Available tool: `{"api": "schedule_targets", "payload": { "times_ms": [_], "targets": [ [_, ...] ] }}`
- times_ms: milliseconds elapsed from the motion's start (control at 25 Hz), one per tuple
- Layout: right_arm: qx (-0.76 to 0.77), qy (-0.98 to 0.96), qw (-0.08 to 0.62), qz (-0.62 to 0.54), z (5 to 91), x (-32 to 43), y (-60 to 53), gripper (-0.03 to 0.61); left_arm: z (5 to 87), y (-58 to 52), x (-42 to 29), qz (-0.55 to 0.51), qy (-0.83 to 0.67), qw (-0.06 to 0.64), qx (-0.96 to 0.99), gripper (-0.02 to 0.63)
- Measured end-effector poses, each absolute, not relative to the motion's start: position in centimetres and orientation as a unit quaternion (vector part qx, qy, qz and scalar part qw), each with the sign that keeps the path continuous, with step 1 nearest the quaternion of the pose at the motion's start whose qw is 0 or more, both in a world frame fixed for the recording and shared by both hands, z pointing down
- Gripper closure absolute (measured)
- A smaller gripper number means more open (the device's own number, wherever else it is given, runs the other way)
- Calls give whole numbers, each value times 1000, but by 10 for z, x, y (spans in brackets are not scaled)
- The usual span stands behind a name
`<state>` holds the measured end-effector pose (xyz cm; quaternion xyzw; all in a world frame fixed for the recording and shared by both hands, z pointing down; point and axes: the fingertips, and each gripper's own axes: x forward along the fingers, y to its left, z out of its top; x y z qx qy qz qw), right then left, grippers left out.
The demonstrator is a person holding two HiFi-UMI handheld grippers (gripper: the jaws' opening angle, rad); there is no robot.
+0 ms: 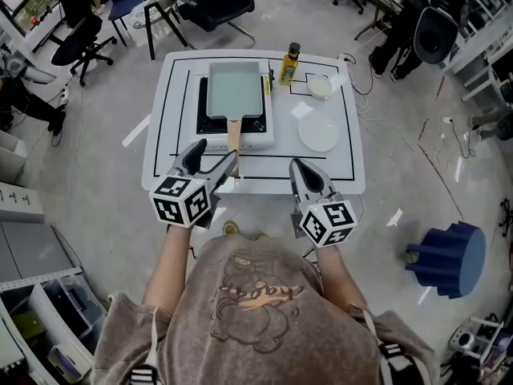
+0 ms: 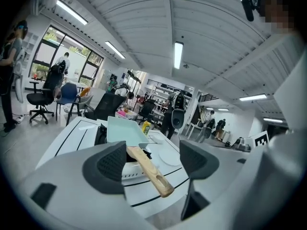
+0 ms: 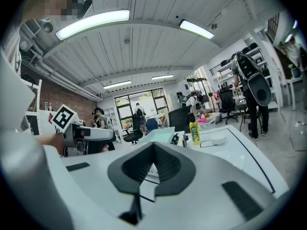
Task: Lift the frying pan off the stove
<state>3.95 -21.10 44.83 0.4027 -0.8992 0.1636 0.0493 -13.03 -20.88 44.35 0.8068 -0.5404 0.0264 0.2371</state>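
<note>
A rectangular pale-green frying pan [image 1: 235, 91] with a wooden handle [image 1: 233, 139] sits on a white portable stove [image 1: 263, 131] on the white table [image 1: 172, 155]. My left gripper [image 1: 218, 157] stands open at the table's near edge. In the left gripper view the handle [image 2: 152, 170] runs between the wide-apart pads [image 2: 111, 165] without touching them, and the pan [image 2: 122, 131] lies beyond. My right gripper [image 1: 301, 170] hovers over the near edge to the right, apart from the pan. In the right gripper view its jaws [image 3: 154, 169] are shut with nothing between them.
A yellow oil bottle [image 1: 288, 64], a small white bowl [image 1: 320, 87] and a white plate [image 1: 319, 133] stand right of the stove. Black lines mark the tabletop. Office chairs [image 1: 216, 2] stand behind the table, and a blue stool [image 1: 453, 257] is on the floor at right.
</note>
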Motion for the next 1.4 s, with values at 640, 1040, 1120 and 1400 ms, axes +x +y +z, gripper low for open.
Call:
{"api": "schedule_targets", "payload": {
  "times_ms": [640,1040,1120,1400],
  "targets": [
    [429,-885,55,175,456,58,-218,580,490,-241,-110,55,-486,302,818,267],
    [443,-876,58,182,462,62,-227,580,508,-256,-106,55,-460,336,820,267],
    [445,-875,59,184,463,61,-229,580,513,-258,-105,57,-455,344,820,267],
    [450,-870,62,191,469,58,-233,580,522,-263,-100,56,-429,371,822,265]
  ]
}}
